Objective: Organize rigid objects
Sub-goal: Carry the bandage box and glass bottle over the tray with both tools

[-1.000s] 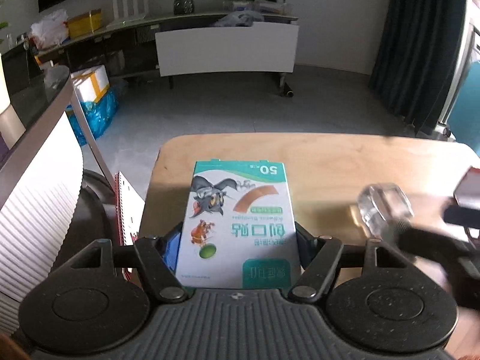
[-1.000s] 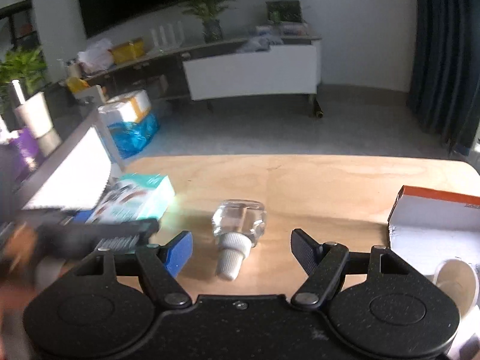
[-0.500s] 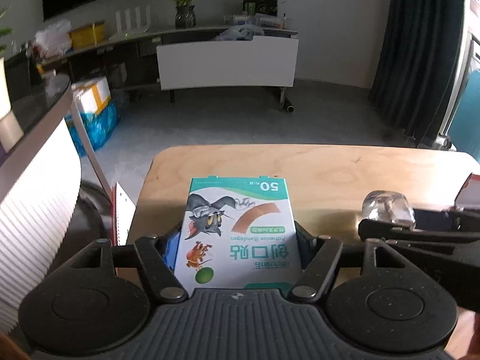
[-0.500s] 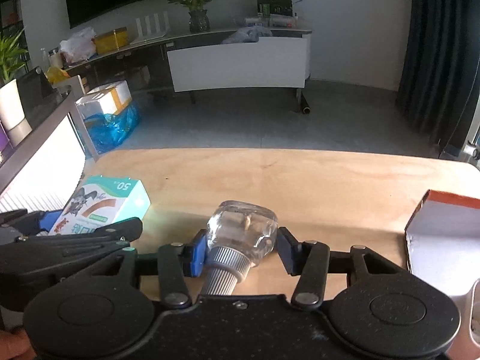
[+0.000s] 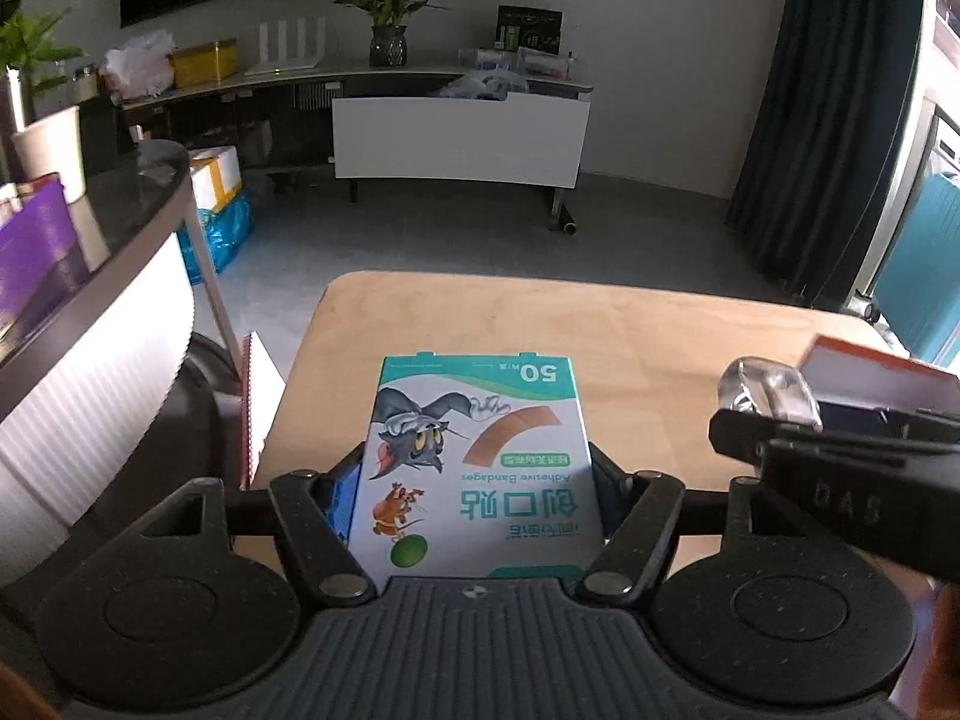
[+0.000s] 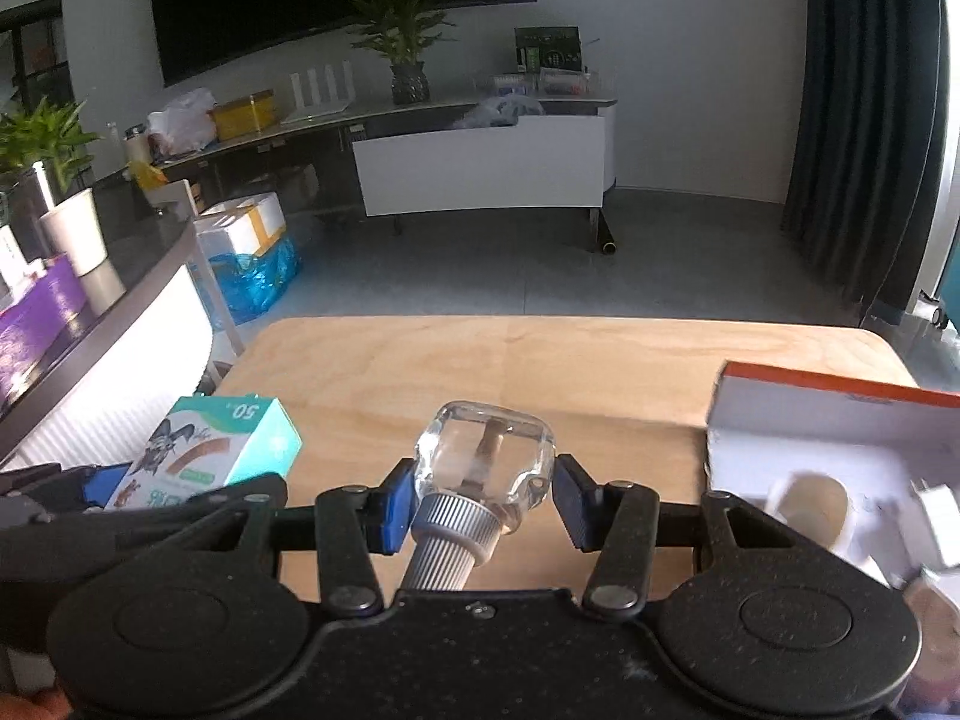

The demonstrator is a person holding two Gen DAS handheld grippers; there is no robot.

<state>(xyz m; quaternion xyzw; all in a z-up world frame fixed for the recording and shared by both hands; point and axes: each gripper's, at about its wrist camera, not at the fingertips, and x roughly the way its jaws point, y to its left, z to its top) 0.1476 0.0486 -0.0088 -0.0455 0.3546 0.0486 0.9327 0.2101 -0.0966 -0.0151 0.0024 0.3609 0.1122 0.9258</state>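
Observation:
A teal and white adhesive bandage box (image 5: 474, 468) with a cartoon cat sits between the fingers of my left gripper (image 5: 477, 483), which is shut on its two long sides. It is held just above the left part of the wooden table (image 5: 630, 348). The same bandage box (image 6: 210, 450) shows at the left in the right wrist view. My right gripper (image 6: 485, 501) is shut on a clear glass bottle (image 6: 486, 456) with a ribbed grey cap, the cap pointing back at the camera. The bottle (image 5: 768, 390) also shows at the right of the left wrist view.
An open orange-edged white box (image 6: 840, 420) with a white insert lies on the table's right side. A red-edged pad (image 5: 258, 396) leans off the table's left edge. A curved counter (image 5: 90, 312) stands to the left. Bare wood (image 6: 540, 360) stretches ahead to the far edge.
The left jaws closed on the bandage box and the right jaws on the bottle, which lay on the table. Both grippers then rose and drew back, carrying them.

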